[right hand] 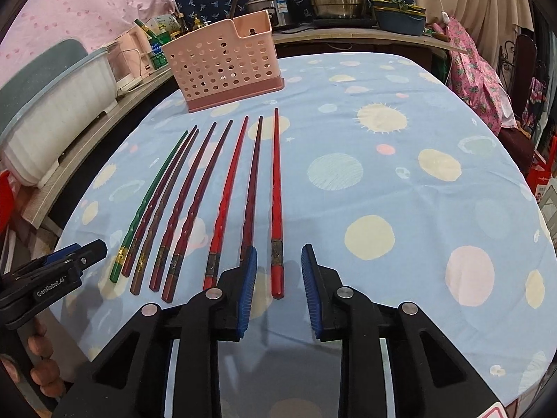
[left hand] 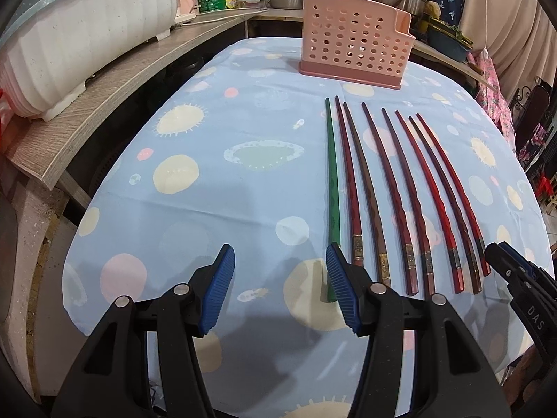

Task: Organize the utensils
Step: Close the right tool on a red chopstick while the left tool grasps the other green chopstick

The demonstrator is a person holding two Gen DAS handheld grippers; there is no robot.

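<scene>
both claws gaping: left claw, right claw astride red chopstick; green chopstick's butt hidden left view.

Ahead of the black, blue-padded left gripper lie one green chopstick and seven red-to-maroon chopsticks with brassy bands, on a pale blue tablecloth dotted with cream, pink and mint circles, before a perforated pink plastic holder.
</scene>
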